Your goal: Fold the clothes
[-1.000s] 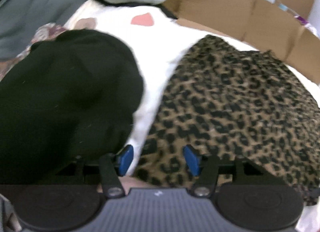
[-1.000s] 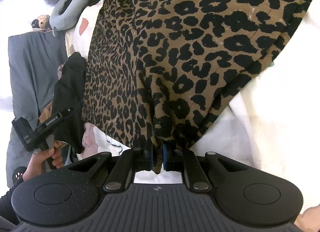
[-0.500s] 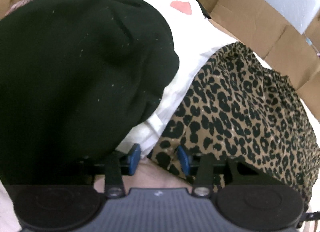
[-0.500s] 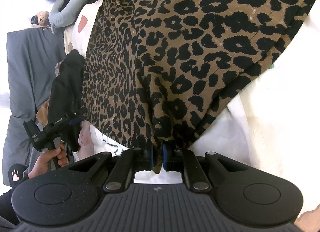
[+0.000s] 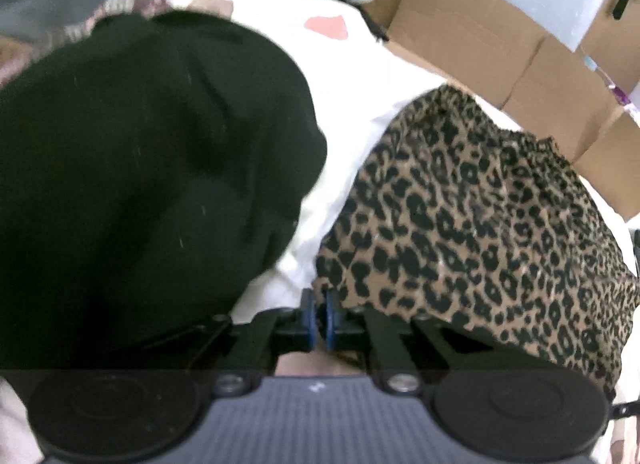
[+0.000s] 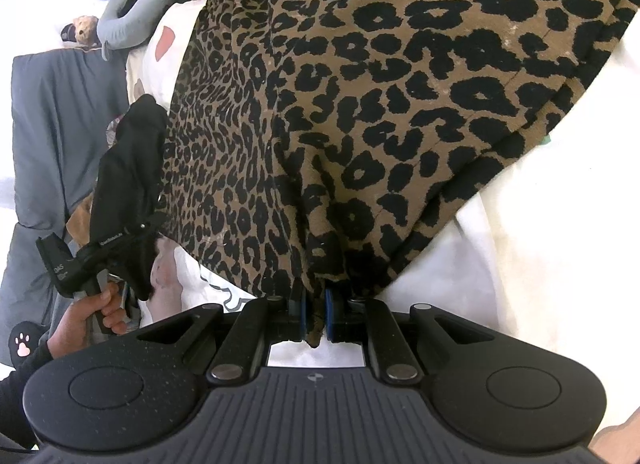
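The right tool (image 6: 315,316) is clamped on the hem edge of the leopard-print garment (image 6: 360,103), which spreads up the frame over a white sheet (image 6: 540,264). The left tool (image 5: 319,318), its blue pads together, pinches the garment's corner (image 5: 332,276) beside a black garment (image 5: 140,183). Cardboard boxes (image 5: 480,43) line the upper right.

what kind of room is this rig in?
Likely a bedroom, with the folding done on a bed: the leopard-print garment lies on a white printed sheet, a grey neck pillow sits at the far end, and open cardboard boxes stand alongside.
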`<state>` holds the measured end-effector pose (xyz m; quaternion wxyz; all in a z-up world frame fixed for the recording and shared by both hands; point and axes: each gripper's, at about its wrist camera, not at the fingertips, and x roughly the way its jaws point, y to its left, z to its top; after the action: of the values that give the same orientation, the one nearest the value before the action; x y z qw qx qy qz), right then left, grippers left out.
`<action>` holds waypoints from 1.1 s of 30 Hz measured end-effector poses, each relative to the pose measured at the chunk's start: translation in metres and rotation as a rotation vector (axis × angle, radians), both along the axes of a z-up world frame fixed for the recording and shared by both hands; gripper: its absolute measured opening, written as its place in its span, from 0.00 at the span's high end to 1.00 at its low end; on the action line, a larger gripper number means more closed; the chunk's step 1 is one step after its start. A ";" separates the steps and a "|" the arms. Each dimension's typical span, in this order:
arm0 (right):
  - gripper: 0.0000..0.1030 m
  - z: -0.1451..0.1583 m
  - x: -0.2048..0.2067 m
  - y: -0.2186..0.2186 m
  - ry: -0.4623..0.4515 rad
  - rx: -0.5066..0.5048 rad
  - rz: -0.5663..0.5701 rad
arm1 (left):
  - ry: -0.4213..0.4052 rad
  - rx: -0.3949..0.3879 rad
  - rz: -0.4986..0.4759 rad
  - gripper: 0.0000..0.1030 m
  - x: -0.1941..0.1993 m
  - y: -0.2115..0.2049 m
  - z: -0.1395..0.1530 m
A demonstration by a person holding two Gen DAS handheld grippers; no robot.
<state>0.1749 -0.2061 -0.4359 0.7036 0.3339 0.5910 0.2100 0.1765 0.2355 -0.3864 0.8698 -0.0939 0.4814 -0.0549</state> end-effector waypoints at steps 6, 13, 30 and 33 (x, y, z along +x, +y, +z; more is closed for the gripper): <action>0.93 0.004 0.002 0.011 -0.002 0.029 0.021 | -0.048 0.037 0.010 0.95 0.006 0.001 0.020; 0.94 0.001 0.004 0.030 -0.002 0.008 0.069 | 0.002 0.075 0.032 0.95 0.005 0.002 0.001; 0.72 0.035 0.015 0.024 -0.015 -0.039 0.138 | 0.011 0.024 0.102 0.85 0.005 0.002 0.019; 0.72 0.051 0.012 0.020 -0.029 -0.069 0.146 | -0.021 0.017 0.079 0.84 0.009 -0.001 0.037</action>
<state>0.1871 -0.1859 -0.3848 0.7060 0.2625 0.6106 0.2448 0.1858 0.2347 -0.3495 0.8771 -0.1052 0.4684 -0.0173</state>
